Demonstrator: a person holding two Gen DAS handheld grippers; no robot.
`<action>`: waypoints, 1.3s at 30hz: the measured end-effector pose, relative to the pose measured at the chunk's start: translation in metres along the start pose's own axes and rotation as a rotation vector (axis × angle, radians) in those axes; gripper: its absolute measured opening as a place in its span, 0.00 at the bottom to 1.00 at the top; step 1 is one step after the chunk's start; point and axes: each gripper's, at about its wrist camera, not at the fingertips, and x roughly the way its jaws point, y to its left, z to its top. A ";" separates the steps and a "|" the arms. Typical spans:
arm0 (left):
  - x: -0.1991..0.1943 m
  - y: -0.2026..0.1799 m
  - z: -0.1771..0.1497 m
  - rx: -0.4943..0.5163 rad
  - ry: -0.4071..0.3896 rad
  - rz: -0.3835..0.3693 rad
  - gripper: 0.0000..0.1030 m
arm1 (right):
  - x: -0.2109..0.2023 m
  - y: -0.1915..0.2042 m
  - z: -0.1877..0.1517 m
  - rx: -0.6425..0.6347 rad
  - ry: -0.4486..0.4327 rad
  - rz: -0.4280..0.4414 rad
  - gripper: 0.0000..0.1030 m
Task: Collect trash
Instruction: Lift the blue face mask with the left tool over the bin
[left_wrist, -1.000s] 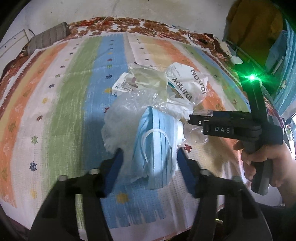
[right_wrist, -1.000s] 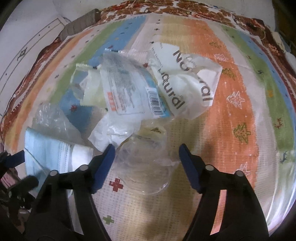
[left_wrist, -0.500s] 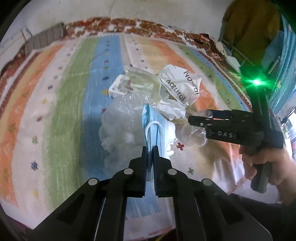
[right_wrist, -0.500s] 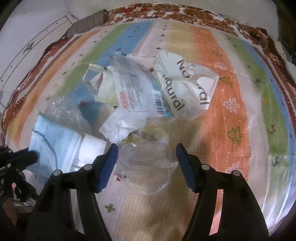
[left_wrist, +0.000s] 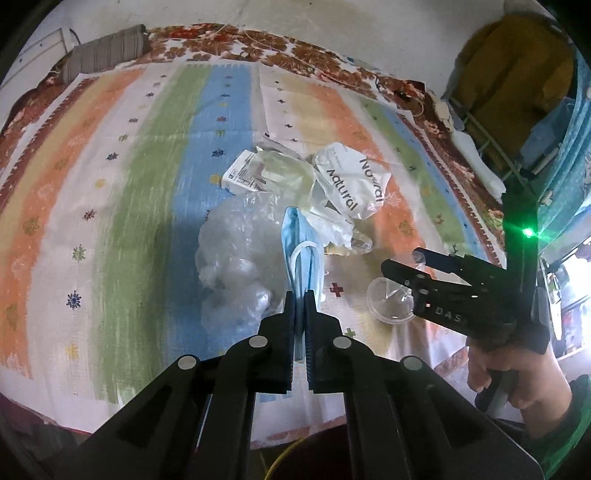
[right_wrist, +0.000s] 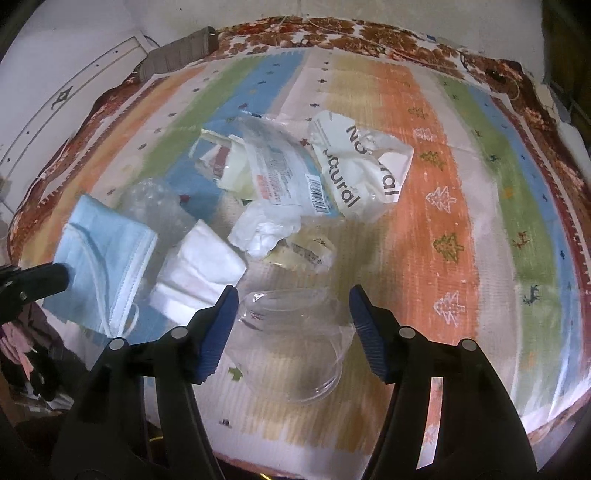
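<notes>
A heap of trash lies on a striped cloth. My left gripper (left_wrist: 300, 295) is shut on a blue face mask (left_wrist: 301, 245), held edge-on; the mask also shows at the left of the right wrist view (right_wrist: 107, 251). My right gripper (right_wrist: 291, 306) is open, its jaws either side of a clear plastic cup (right_wrist: 295, 347) lying on its side; the cup also shows in the left wrist view (left_wrist: 389, 299). Behind lie a crumpled white "Natural" bag (right_wrist: 362, 170), a clear printed wrapper (right_wrist: 284, 166), crumpled clear plastic (left_wrist: 236, 254) and white tissue (right_wrist: 199, 269).
The striped cloth (left_wrist: 122, 206) covers a table whose near edge runs just below both grippers. A small carton (left_wrist: 240, 175) lies at the back of the heap. A grey folded cloth (left_wrist: 107, 55) sits at the far left edge. Shelving with yellow fabric (left_wrist: 517, 74) stands to the right.
My left gripper closed on the blue mask and drew back, lifting it edge-on. My right gripper pulled back slightly, still open around the clear cup.
</notes>
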 end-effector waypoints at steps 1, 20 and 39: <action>-0.003 0.000 0.000 0.002 -0.005 0.006 0.04 | -0.007 0.000 -0.001 0.001 -0.008 0.002 0.56; -0.052 -0.025 -0.017 0.006 -0.058 0.003 0.04 | -0.068 0.020 -0.033 -0.016 -0.062 0.058 0.47; -0.096 -0.050 -0.051 0.084 -0.118 -0.018 0.04 | -0.131 0.026 -0.069 0.036 -0.124 0.154 0.38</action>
